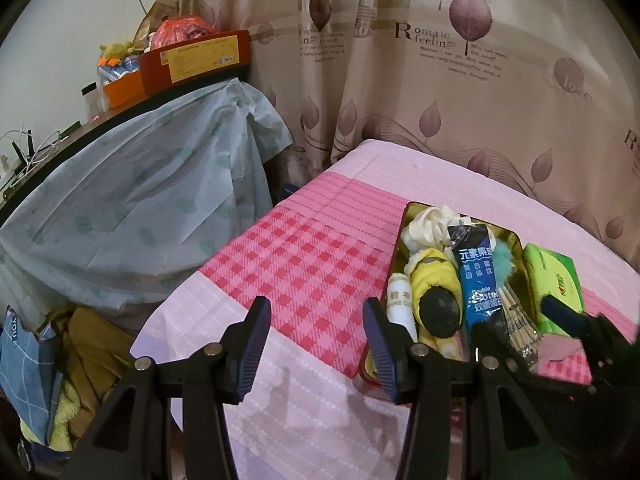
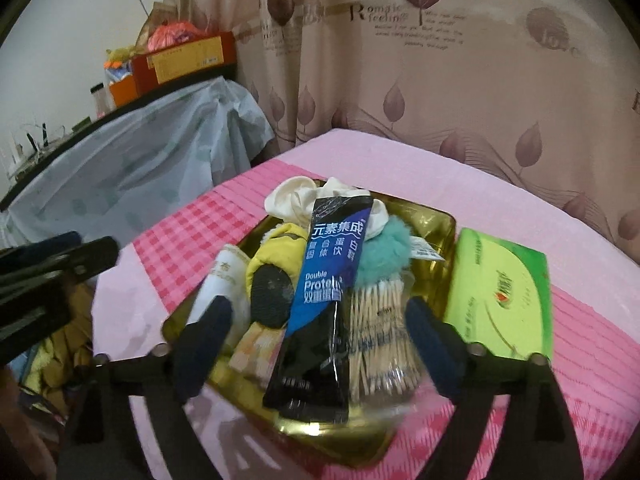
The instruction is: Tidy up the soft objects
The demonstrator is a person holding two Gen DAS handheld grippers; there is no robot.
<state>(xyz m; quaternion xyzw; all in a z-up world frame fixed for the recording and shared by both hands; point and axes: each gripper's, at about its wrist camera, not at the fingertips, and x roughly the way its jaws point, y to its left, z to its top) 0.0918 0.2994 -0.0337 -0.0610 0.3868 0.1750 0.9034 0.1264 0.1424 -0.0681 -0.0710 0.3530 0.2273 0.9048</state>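
Soft things fill one gold tray [image 2: 442, 220] on your bed: one cream cloth [image 2: 294, 198], one yellow slipper [image 2: 276, 268], one teal pompom [image 2: 382, 250], one protein sachet [image 2: 320, 292]. One green tissue pack [image 2: 504, 296] lies beside the tray. Both tools stand spread, pinching nothing: right tool [image 2: 316, 344] over the tray, left tool [image 1: 316, 344] beside it.

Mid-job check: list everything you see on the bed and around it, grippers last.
Gold metal tray: one, on the pink bed.
Blue-black protein sachet: one, atop the tray's pile.
Teal fluffy pom-pom: one, in tray.
Cotton swab pack: one, clear, in tray.
Yellow sock with a black sole: one, in tray.
White crumpled cloth: one, tray's far end.
White tube: one, tray's left side.
Green tissue pack: one, right of tray.
Pink checked bedcover: one.
Left gripper: open, empty.
Right gripper: open over the tray.
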